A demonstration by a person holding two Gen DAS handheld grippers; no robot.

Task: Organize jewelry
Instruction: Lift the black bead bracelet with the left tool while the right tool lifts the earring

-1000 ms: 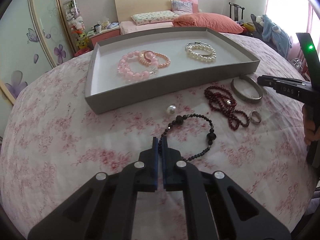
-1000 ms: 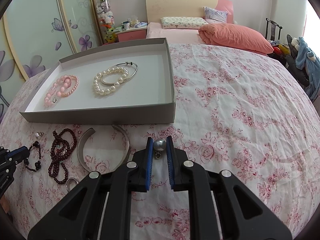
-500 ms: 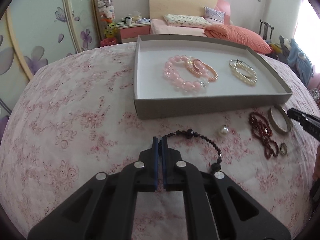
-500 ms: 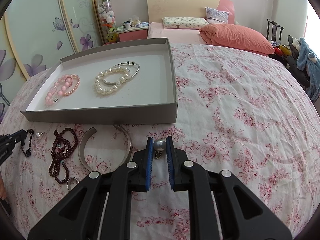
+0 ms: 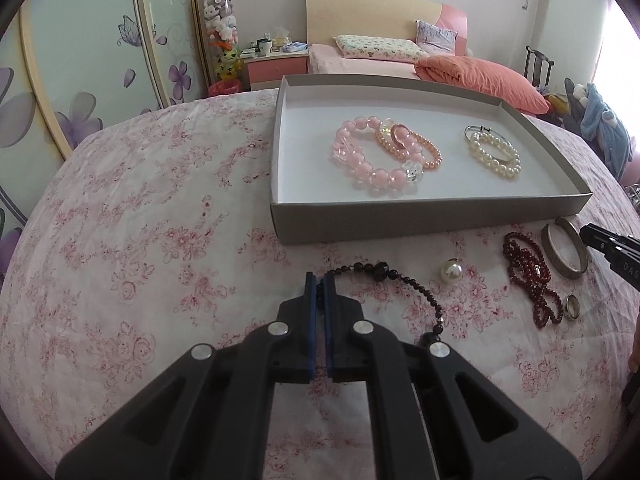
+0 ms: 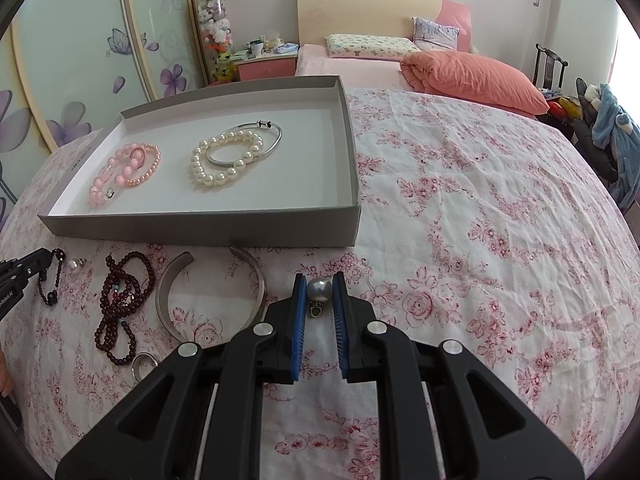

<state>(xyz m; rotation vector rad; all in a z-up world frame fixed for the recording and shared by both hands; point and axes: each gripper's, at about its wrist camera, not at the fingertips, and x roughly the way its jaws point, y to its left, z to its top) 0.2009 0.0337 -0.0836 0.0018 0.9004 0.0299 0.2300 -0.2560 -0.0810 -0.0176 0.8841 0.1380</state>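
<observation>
Compared with a second ago, the left wrist view has swung: the grey cardboard tray (image 5: pixel 420 220) now sits ahead and to the right of the left gripper (image 5: pixel 319 280) rather than straight beyond it, and the black bead bracelet (image 5: pixel 400 280), then trailing ahead and to the right of the tips, now drapes from the closed pads off to the right; the right wrist view is unchanged. The only writing is white lettering on the right gripper's black body at the left view's right edge, reading roughly "DAS" and cut off, and small print along the tray's left rim, too small to read. The table cover (image 6: pixel 480 220) is wrinkled white cloth with a pink rose print. The tray is shallow, rectangular, white inside, holding a glossy pink bead bracelet (image 5: pixel 372 160), a finer peach pearl bracelet (image 5: pixel 424 152), a cream pearl bracelet (image 6: pixel 224 164) and a thin silver bangle (image 6: pixel 256 144) lying across it. Just left of the right gripper (image 6: pixel 319 292) lies an open flat metal cuff (image 6: pixel 168 300), then a heap of dark red beads (image 6: pixel 120 300), a small metal ring (image 6: pixel 142 362), and a loose white pearl (image 5: pixel 451 273). The right gripper's ribbed blue pads stand narrow, pinching a grey pearl pendant (image 6: pixel 319 289) with a small metal bail hanging below.
</observation>
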